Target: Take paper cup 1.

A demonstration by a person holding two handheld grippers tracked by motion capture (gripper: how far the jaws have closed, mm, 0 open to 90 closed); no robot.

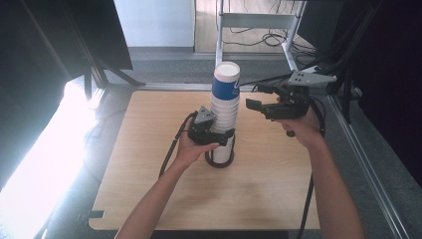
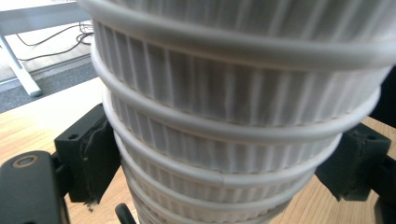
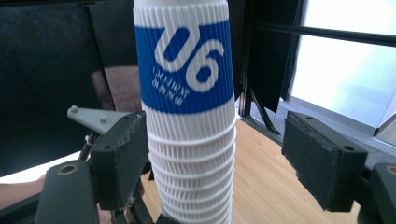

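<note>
Wooden table (image 1: 149, 199) under cup stack (image 1: 224, 114), left gripper (image 1: 215, 135) clamped on it, right gripper (image 1: 259, 97) apart.

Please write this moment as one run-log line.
left claw: shut on cup stack | right claw: open, beside stack top | table: wooden

Ribbed matt paper cups (image 1: 225, 107), wood-grain table (image 1: 268, 184) w/ smooth finish, rough black jaws

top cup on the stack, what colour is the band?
Blue band with white "06" print, on a white ribbed cup; right gripper view shows it best.
</note>
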